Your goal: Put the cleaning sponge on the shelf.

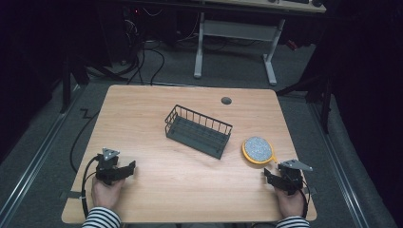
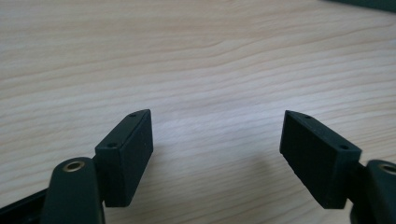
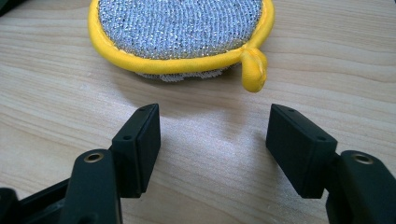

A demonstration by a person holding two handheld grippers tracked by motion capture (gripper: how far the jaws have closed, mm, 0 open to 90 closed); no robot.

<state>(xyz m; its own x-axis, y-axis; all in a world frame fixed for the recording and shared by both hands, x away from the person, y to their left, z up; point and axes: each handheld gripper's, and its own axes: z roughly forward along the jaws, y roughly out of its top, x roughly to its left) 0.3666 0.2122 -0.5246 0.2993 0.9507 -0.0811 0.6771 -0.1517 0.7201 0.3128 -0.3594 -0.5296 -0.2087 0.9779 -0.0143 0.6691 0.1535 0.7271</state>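
Observation:
A round scouring pad (image 1: 258, 149) with a silver mesh face and a yellow rim lies on the wooden table (image 1: 157, 109) at the right. In the right gripper view the pad (image 3: 180, 28) sits just ahead of the jaws, its yellow loop (image 3: 253, 70) pointing at them. My right gripper (image 1: 272, 178) (image 3: 212, 142) rests near the table's front right corner, open and holding nothing. A dark wire basket (image 1: 198, 130) stands in the middle of the table. My left gripper (image 1: 127, 170) (image 2: 217, 154) is at the front left, open over bare wood.
A round grommet hole (image 1: 226, 100) sits near the table's far edge. Beyond the table stands a white desk frame (image 1: 235, 33) with cables on the floor. A corner of the basket (image 2: 369, 3) shows at the top right of the left gripper view.

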